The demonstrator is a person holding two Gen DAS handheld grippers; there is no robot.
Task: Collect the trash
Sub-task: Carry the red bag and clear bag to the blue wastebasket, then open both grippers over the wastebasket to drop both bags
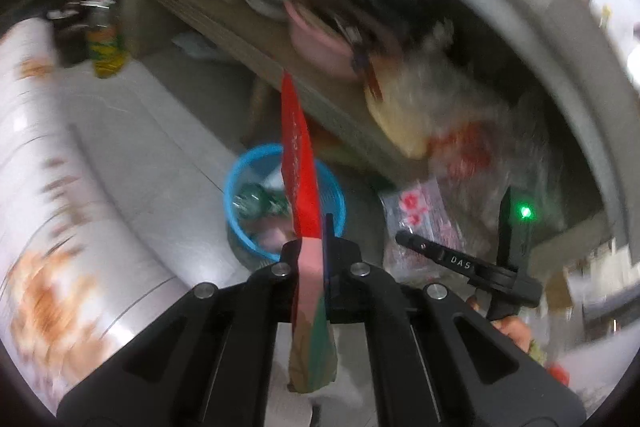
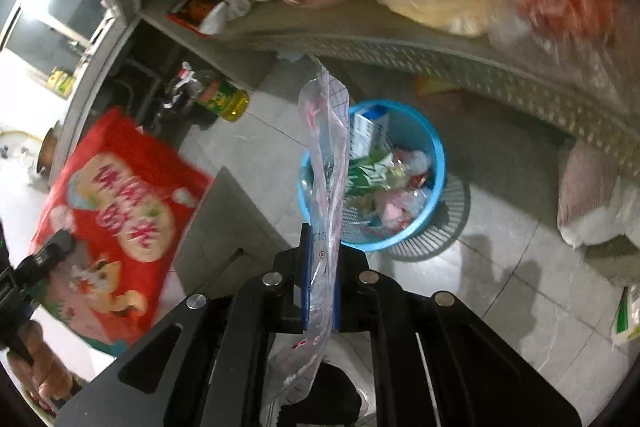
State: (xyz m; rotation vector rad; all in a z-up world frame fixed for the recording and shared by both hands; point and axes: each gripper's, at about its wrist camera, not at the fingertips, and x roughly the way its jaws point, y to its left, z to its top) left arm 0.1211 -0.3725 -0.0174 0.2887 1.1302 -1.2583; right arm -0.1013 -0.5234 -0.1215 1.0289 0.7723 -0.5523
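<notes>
A: Red flat snack wrapper [image 1: 301, 163], printed with pale characters, is pinched edge-on in the left gripper [image 1: 316, 247]; jaws closed on it. In the right wrist view the same wrapper [image 2: 120, 203] shows face-on at far left, with a hand [image 2: 36, 367] on the gripper handle.

B: Position relative to the bin?

A: Round blue plastic mesh basket [image 1: 240, 183] stands on the grey tiled floor [image 1: 168, 131], beyond the left fingertips; the wrapper's upper part overlaps it in view. Basket already holds mixed packaging.

B: Right side?

A: Clear crinkled plastic bag with pink and blue print [image 2: 326, 163] is clamped in the right gripper [image 2: 322, 267]; jaws closed on it. It rises in front of the basket's [image 2: 436, 143] left rim. Right gripper also appears in the left wrist view [image 1: 404, 238], beside the basket, green light lit.

B: Surroundings?

A: Cluttered table [image 2: 360, 39] behind the basket; yellow oil bottle [image 2: 226, 97] on the floor, well apart. Edges blurred.
</notes>
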